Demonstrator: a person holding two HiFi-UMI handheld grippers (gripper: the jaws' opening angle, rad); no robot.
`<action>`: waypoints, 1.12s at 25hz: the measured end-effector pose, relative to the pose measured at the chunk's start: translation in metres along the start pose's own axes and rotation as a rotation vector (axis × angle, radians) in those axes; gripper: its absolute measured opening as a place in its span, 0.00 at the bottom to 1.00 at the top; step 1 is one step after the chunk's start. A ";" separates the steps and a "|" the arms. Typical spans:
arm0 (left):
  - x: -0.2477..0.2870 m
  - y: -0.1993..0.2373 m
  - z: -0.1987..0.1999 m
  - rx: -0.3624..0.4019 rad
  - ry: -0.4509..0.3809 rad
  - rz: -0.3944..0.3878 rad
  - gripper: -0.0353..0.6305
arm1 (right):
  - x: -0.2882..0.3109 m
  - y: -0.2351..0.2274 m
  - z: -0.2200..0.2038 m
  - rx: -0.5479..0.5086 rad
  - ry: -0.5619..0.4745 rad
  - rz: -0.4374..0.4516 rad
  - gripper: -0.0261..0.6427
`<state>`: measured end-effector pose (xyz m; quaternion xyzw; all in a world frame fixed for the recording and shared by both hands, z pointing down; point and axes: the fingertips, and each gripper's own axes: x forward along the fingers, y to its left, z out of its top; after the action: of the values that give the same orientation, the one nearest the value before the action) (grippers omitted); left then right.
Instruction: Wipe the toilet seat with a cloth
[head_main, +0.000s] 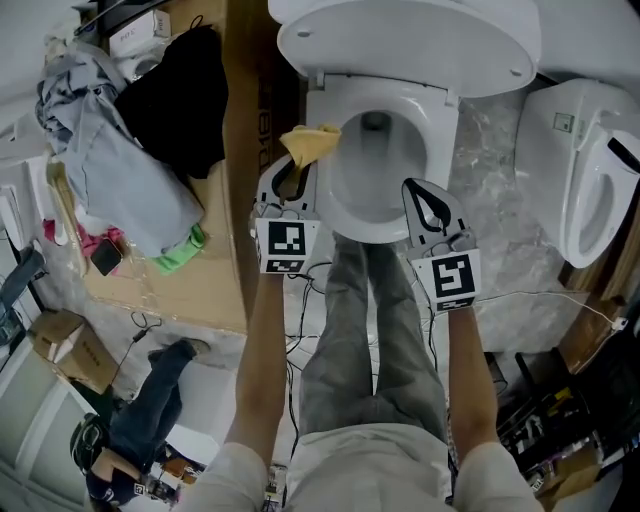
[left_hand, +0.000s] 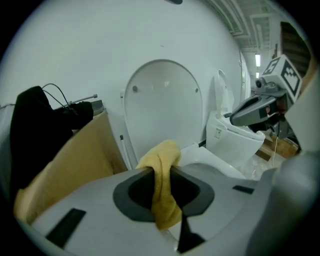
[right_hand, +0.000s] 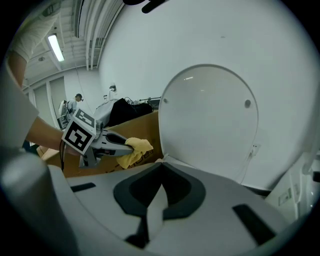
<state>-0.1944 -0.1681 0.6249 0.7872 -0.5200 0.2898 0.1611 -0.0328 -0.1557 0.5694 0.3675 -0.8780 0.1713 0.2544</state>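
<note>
The white ceramic toilet bowl (head_main: 385, 160) is viewed steeply from above by the head camera. The raised white plastic lid (right_hand: 210, 120), shared by all views, is faced closely from low by both gripper cameras.

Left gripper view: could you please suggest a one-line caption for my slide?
Left gripper shut on a yellow cloth, poised beside the toilet with its lid raised.

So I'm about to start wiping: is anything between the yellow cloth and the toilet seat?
Nothing visible. The left gripper holds the yellow cloth at the left edge of the toilet seat. The lid is raised, and the right gripper, jaws shut and empty, is opposite.
</note>
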 end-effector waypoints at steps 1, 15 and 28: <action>0.006 0.001 -0.004 0.004 0.005 -0.004 0.18 | 0.004 0.000 -0.004 0.002 0.005 0.000 0.05; 0.069 0.006 -0.065 0.063 0.105 -0.064 0.18 | 0.045 0.006 -0.054 0.032 0.071 0.008 0.05; 0.104 0.000 -0.113 0.149 0.230 -0.139 0.18 | 0.055 0.007 -0.070 0.032 0.100 0.011 0.05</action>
<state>-0.1968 -0.1807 0.7781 0.7927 -0.4193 0.4041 0.1802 -0.0485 -0.1477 0.6576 0.3575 -0.8634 0.2048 0.2912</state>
